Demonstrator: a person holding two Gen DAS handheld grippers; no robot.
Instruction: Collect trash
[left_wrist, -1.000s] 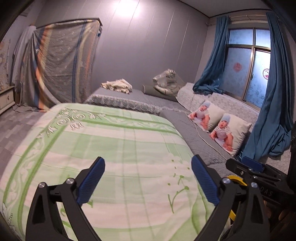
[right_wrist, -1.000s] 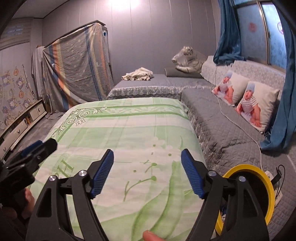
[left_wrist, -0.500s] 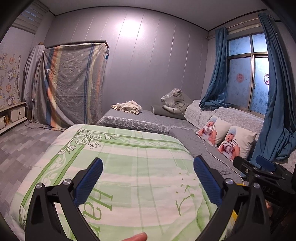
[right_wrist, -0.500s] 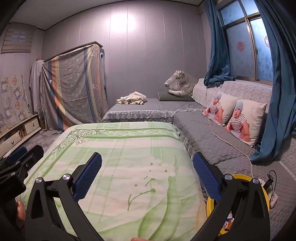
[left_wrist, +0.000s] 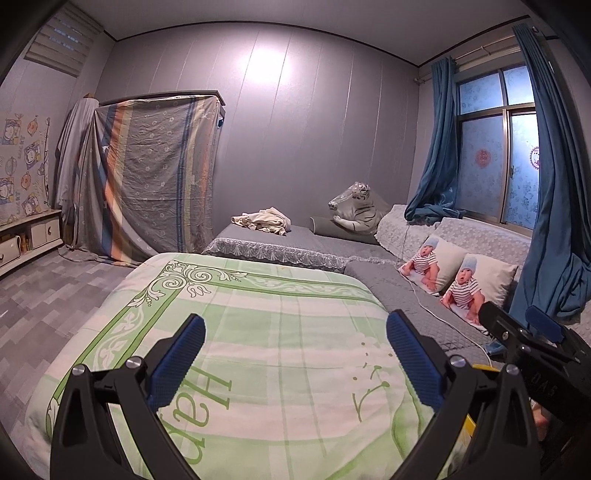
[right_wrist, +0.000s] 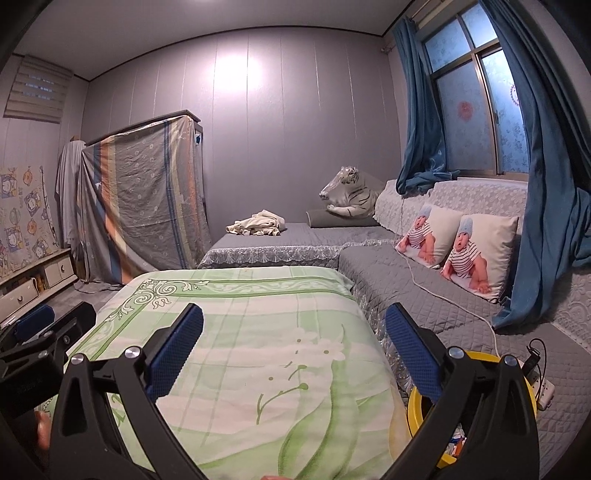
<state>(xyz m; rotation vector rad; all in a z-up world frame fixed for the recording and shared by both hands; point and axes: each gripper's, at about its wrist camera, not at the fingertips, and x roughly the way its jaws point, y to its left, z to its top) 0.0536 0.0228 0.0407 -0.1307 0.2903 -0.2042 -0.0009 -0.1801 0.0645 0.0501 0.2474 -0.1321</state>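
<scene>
Yellow-rimmed round bin (right_wrist: 415, 404), trash inside, beside the green bedspread (right_wrist: 258, 354). Two baby-print pillows (right_wrist: 476, 251), one plush tiger (right_wrist: 349, 195). Left gripper (left_wrist: 295, 354) and right gripper (right_wrist: 293, 350): jaws wide apart, empty, the right's just widened.

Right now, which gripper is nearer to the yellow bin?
Right. The yellow bin sits just beside the right gripper, behind its right finger. The left gripper is farther, on the other side of the right one.
</scene>
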